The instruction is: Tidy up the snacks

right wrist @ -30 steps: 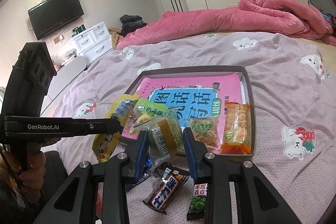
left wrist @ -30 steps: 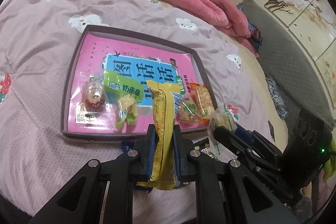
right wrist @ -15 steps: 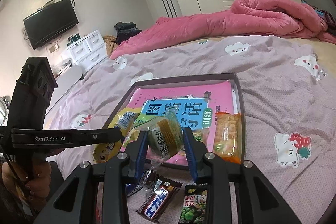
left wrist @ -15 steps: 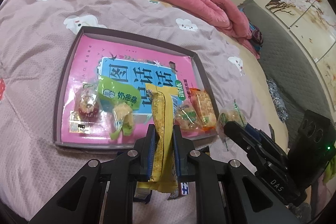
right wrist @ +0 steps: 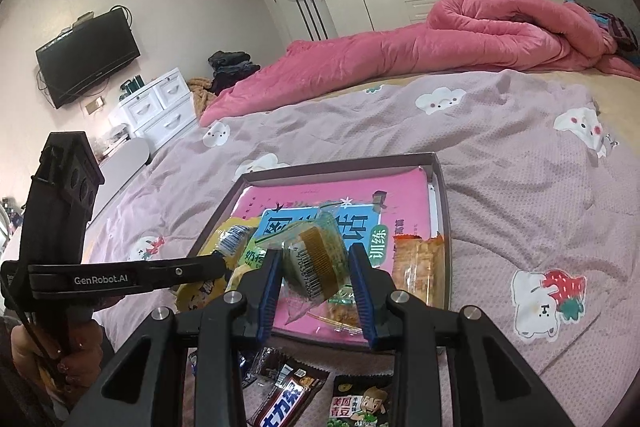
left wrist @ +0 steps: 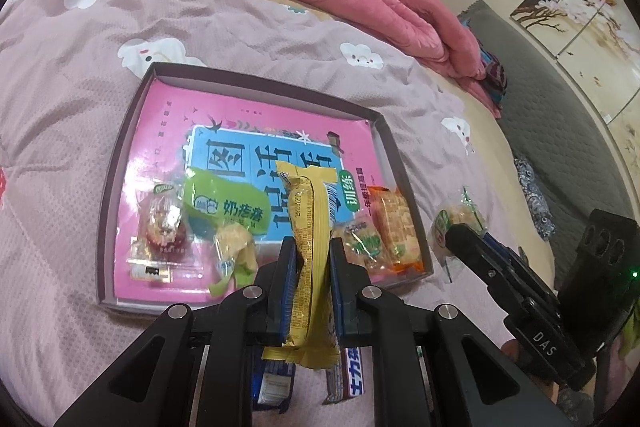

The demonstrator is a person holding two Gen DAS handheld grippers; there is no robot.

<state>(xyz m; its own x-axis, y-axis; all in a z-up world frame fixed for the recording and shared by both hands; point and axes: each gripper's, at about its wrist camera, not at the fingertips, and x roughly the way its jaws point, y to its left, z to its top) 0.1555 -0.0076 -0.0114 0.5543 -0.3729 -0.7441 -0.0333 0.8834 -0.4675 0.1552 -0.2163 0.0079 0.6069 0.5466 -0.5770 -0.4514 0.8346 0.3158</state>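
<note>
Yellow snack bar (left wrist: 312, 247): you've got it clamped upright in the left gripper (left wrist: 313, 291), jaws pressed together on its wrapper, poised over the tray's near edge — ready to drop in.
Clear cake packet (right wrist: 316, 259): pinched in your right gripper (right wrist: 316, 291), jaws closed on it, hanging above the tray's near right part.
Tray (left wrist: 120, 163): on the bed, book-lined, snacks lined along its near side — so you're filling that row.
Loose snacks: chocolate bar (right wrist: 284, 399) and green pea pack (right wrist: 358, 405) wait on the bedspread (right wrist: 520, 195), outside the tray.
</note>
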